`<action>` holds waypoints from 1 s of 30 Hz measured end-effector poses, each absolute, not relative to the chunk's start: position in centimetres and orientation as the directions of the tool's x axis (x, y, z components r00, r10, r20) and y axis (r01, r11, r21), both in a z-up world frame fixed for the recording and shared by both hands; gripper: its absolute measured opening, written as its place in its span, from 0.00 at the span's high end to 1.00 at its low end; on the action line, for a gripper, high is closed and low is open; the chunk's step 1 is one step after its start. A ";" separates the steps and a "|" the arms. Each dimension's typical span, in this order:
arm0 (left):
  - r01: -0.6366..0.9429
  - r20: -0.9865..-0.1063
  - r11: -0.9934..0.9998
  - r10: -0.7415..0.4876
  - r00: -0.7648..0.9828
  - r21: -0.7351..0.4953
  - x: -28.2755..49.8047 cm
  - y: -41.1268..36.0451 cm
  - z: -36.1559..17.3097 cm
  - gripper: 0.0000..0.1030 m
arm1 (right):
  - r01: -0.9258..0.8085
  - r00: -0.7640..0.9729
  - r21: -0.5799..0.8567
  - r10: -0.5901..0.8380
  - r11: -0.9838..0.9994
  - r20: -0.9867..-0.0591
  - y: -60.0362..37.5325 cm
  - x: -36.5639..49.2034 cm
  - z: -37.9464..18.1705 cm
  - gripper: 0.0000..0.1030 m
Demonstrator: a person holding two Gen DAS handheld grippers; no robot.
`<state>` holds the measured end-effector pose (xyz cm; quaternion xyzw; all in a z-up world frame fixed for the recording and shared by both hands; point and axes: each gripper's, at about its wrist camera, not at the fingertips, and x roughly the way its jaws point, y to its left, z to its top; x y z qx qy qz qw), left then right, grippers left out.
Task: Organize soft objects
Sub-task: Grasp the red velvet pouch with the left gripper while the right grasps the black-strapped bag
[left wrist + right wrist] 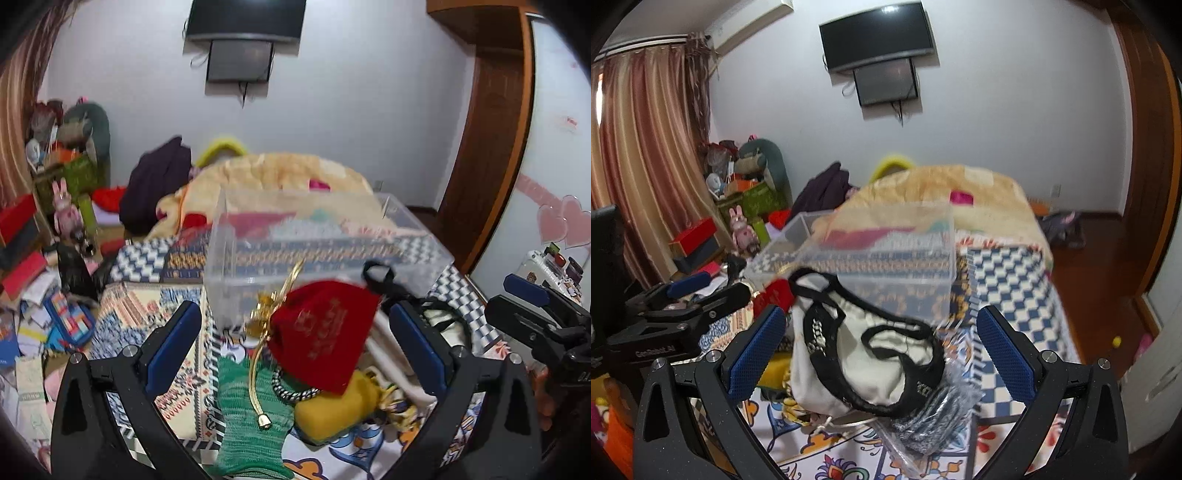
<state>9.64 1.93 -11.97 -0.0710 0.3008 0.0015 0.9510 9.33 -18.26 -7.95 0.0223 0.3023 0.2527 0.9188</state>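
Two grippers, both spread wide, nothing held. Left gripper (295, 332) framing a red velvet pouch (325, 332) with gold cord, lying over a green knit piece (247, 417) and a yellow pouch (332, 406). Right gripper (882, 350) framing a white drawstring bag (849, 350) with black cord (grey knit item in plastic wrap (931, 417) just beside). Clear plastic box (317, 243) close behind the pile, on the patterned bedspread (147, 302).

Wall-mounted TV (877, 35), striped curtain (646, 147), wooden door (484, 140), pink rabbit figure (65, 214).
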 end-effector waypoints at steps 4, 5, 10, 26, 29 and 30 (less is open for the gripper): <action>-0.042 -0.598 0.982 -0.077 0.798 -0.183 10.4 2.7 -13.6 0.05 | -0.466 0.655 0.213 0.496 0.859 -0.570 -17.4 10.0 -9.2 0.01; -0.038 -0.603 0.981 -0.085 0.793 -0.189 10.5 2.8 -13.7 0.12 | -0.468 0.649 0.216 0.499 0.857 -0.574 -17.2 10.1 -9.4 0.04; -0.023 -0.628 0.974 -0.126 0.768 -0.224 11.3 2.9 -15.0 0.19 | -0.498 0.587 0.250 0.535 0.830 -0.607 -15.9 10.9 -10.5 0.21; 0.036 -0.637 0.967 -0.194 0.746 -0.252 10.8 2.5 -15.5 0.69 | -0.575 0.515 0.266 0.595 0.774 -0.617 -13.8 10.9 -11.0 0.82; 0.041 -0.625 0.972 -0.182 0.759 -0.233 10.0 2.2 -14.8 0.74 | -0.578 0.542 0.232 0.581 0.782 -0.608 -13.7 10.6 -10.6 0.84; 0.041 -0.618 0.973 -0.177 0.766 -0.229 9.7 2.2 -14.5 0.75 | -0.575 0.551 0.228 0.577 0.786 -0.602 -13.9 10.6 -10.4 0.84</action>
